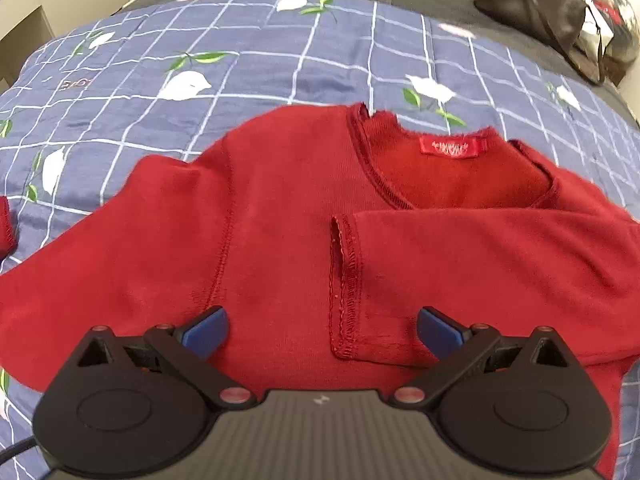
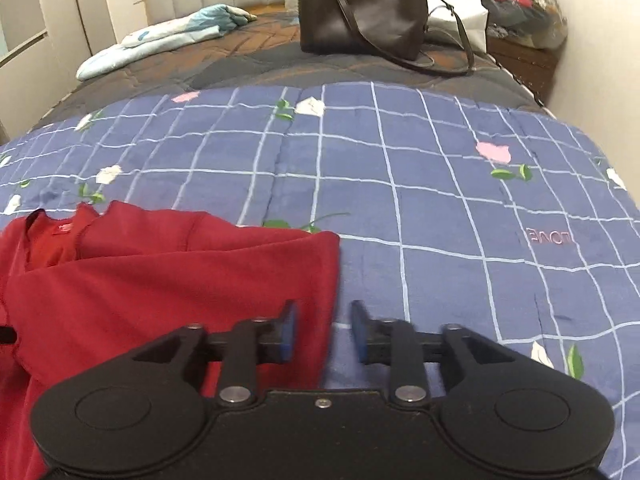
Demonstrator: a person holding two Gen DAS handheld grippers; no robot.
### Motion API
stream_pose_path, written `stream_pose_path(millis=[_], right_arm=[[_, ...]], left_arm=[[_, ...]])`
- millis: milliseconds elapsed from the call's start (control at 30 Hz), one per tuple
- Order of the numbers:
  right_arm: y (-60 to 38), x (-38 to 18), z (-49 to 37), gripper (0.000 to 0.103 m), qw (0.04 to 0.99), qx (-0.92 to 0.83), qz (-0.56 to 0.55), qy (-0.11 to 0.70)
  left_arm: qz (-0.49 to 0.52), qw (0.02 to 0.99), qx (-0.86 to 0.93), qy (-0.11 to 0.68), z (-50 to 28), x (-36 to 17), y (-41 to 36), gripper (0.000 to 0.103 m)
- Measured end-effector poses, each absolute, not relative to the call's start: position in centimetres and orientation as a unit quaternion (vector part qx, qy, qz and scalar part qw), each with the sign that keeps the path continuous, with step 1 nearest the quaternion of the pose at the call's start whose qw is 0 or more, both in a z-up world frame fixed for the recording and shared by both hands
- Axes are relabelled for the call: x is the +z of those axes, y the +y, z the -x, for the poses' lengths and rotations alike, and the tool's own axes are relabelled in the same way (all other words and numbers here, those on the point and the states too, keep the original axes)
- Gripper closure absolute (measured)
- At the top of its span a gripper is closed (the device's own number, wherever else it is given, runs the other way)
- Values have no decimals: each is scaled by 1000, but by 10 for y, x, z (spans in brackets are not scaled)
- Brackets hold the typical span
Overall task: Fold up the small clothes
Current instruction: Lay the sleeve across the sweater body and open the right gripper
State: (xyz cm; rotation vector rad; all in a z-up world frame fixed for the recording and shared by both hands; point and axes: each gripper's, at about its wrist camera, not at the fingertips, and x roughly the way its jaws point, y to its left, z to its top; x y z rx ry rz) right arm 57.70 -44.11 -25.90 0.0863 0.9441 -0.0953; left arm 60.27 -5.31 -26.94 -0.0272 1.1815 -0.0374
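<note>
A small red sweater (image 1: 280,216) lies flat on the blue checked quilt (image 1: 240,60), neck and red label (image 1: 452,147) facing away. Its right sleeve is folded across the chest, cuff (image 1: 345,284) near the middle. Its left sleeve stretches out to the left. My left gripper (image 1: 322,330) is open and empty, hovering over the sweater's lower chest with the cuff between its blue pads. In the right wrist view the sweater (image 2: 160,280) lies at the left. My right gripper (image 2: 324,332) is open, straddling the folded right edge of the sweater, holding nothing.
A black shoulder bag (image 2: 360,20) and a white bag (image 2: 448,4) stand at the far end of the bed. A light blue folded cloth (image 2: 160,40) lies far left. A wall runs along the right. Bare quilt (image 2: 460,200) spreads right of the sweater.
</note>
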Motion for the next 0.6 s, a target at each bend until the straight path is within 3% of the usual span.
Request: stream_pose_path(millis=[200, 467, 600], right_arm=[[-425, -258, -548, 41, 891, -47, -30, 451], [-420, -265, -543, 33, 873, -94, -40, 476], [-401, -235, -538, 8, 889, -82, -33, 449]], left_arm=[[6, 824, -7, 567, -593, -271, -51, 0], [46, 831, 11, 555, -570, -240, -10, 0], [67, 842, 43, 533, -554, -219, 40, 0]])
